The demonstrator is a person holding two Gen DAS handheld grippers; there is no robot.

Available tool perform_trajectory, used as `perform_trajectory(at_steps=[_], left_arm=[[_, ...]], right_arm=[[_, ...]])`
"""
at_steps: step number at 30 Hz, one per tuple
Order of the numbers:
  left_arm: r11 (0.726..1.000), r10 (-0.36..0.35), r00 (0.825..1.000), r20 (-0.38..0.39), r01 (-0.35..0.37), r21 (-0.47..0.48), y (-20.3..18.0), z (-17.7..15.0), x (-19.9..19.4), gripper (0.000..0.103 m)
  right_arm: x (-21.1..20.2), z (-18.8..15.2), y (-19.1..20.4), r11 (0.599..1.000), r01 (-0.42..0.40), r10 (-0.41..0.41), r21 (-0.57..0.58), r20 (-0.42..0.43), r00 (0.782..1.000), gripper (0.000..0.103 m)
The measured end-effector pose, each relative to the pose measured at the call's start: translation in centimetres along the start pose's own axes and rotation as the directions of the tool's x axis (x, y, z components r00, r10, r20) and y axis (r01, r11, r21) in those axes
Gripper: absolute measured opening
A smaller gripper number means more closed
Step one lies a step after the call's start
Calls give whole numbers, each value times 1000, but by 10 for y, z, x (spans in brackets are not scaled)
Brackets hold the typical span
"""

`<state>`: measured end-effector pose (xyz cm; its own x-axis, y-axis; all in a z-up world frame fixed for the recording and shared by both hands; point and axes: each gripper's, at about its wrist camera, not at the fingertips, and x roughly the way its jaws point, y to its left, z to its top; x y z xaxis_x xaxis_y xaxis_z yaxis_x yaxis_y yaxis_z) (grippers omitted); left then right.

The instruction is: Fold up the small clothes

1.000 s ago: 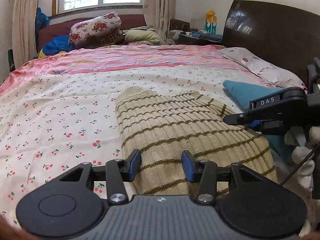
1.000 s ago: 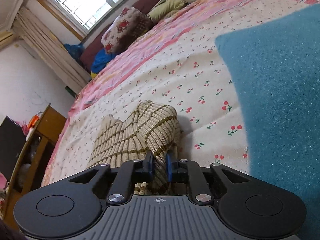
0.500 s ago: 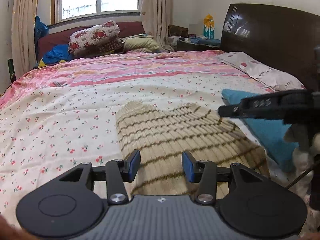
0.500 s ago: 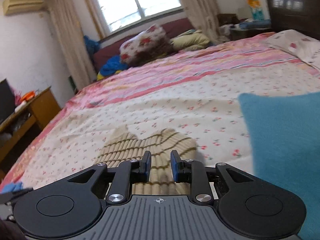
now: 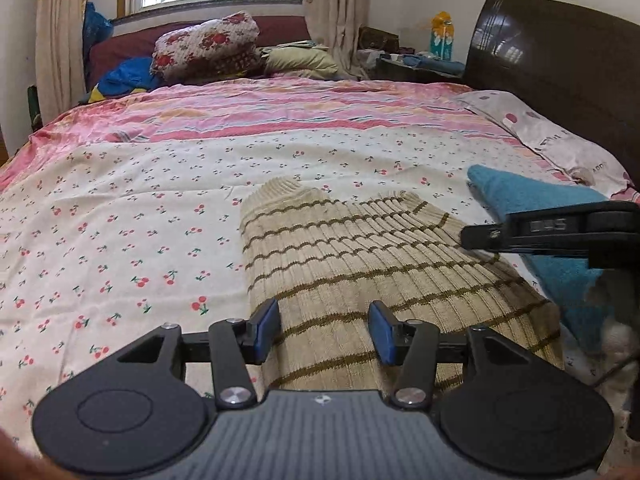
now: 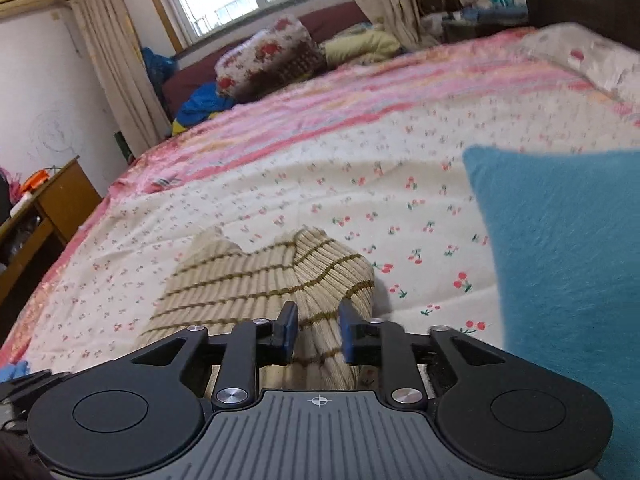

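Observation:
A beige ribbed knit garment with brown stripes lies folded on the cherry-print bedsheet. My left gripper is open and empty, just above the garment's near edge. My right gripper is open over the garment's right side, its jaws apart and holding nothing. It also shows in the left wrist view, hovering above the garment's right edge.
A teal folded cloth lies right of the garment, also in the left wrist view. Pillows and bedding are piled at the far end. A dark headboard stands right. A wooden cabinet stands left of the bed.
My right gripper has let go of the garment's folded sleeve, opened and drawn back level. The fold now lies flat. My left gripper has stayed open and nearly still.

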<state>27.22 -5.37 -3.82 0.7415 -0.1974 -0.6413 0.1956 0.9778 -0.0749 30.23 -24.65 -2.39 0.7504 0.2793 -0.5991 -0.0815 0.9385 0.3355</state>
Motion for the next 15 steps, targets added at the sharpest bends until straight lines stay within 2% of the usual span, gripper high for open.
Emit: perform_trajectory(at_steps=[3, 7, 11, 15], left_arm=[[1000, 12, 1000, -4, -12, -2, 0, -2, -5, 55], [1000, 22, 1000, -13, -22, 7, -2, -4, -9, 55], [999, 32, 999, -38, -32, 17, -7, -7, -7, 55], [999, 44, 998, -46, -43, 26, -8, -7, -7, 56]], right_arm=[[-24, -8, 8, 999, -17, 18, -29, 33, 999, 27], [-41, -26, 17, 996, -17, 19, -84, 29, 999, 27], [-31, -39, 16, 994, 28, -30, -107, -23, 999, 27], [-27, -42, 7, 996, 43, -45, -76, -30, 999, 28]])
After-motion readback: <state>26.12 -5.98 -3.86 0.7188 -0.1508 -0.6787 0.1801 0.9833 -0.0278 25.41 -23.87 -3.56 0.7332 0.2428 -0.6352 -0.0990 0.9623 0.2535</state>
